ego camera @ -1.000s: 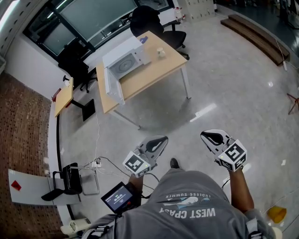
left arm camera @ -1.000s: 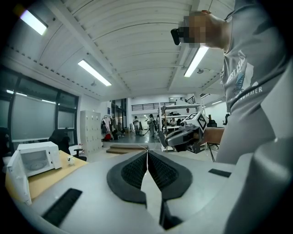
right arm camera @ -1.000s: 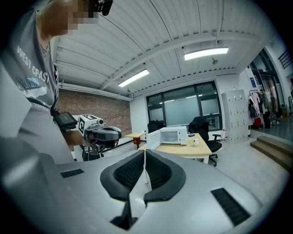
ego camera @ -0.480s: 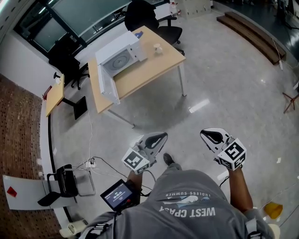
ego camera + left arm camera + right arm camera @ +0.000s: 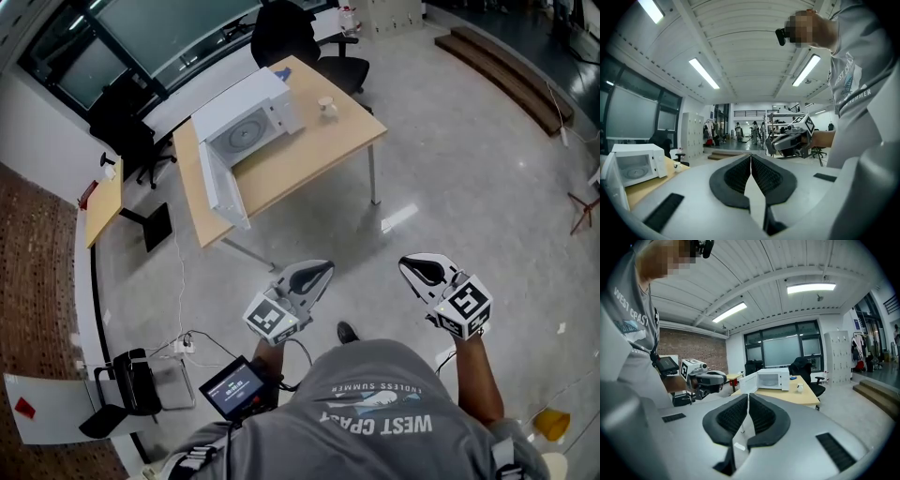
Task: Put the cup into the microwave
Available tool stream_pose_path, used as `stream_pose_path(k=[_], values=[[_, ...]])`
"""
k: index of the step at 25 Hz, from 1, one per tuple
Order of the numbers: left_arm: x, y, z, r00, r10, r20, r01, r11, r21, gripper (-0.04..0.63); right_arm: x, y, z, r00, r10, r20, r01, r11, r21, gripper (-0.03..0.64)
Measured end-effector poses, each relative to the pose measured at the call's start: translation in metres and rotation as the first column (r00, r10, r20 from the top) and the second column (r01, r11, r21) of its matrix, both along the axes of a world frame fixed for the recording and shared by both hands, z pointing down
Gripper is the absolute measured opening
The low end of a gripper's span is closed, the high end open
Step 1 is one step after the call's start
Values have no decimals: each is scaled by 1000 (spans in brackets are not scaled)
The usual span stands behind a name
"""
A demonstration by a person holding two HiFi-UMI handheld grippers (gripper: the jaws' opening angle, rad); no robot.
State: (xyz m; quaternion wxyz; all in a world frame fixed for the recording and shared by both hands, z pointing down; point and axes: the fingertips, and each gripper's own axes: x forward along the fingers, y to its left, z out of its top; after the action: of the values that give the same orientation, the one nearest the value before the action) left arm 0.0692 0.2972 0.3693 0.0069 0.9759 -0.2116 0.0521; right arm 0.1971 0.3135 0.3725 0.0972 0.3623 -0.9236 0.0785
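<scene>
The wooden surface (image 5: 309,155) with the white microwave (image 5: 246,127) looks a bit bigger and nearer in the head view than it did a second ago. So the person (image 5: 375,422) is walking up to it, and the real job has not begun yet. The small white cup (image 5: 326,105) stands on the surface just to the right of the microwave, not touching it. The microwave door (image 5: 217,183) already hangs wide open, so no one has to open it first.

The left claw (image 5: 322,270) and the right claw (image 5: 411,265) are both clenched with nothing in them. Both are well apart from the microwave, out over the shiny floor (image 5: 469,187).

The right gripper view looks straight at the microwave and shows the cup beside it from the side. The left gripper view only catches the microwave at its left edge. Only the head view shows the floor left to cross. I think a claw must open before it can take the cup.
</scene>
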Motion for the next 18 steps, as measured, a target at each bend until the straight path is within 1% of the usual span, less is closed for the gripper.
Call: stream_pose_path(k=[5,11,15,18], values=[[-42,-45,1,1000,1,-14,-1,1000,-2,23,-43,-45,-4,1000,6,-11,-5,1000,7,20],[-89,-82,7,999,12,-41,-11,1000,11,23,-88,-86,-6,999,27,-22,-27,1000,16,20],[-116,-97,12,999,-14,-49,15,1000,8,23,-114,-98,-5,999,-1,-54,1,1000,-6,20],[-130,-105,16,997,-34,-65,34,999,7,23,-126,-109,-7,997,-11,-82,10,1000,-12,20]])
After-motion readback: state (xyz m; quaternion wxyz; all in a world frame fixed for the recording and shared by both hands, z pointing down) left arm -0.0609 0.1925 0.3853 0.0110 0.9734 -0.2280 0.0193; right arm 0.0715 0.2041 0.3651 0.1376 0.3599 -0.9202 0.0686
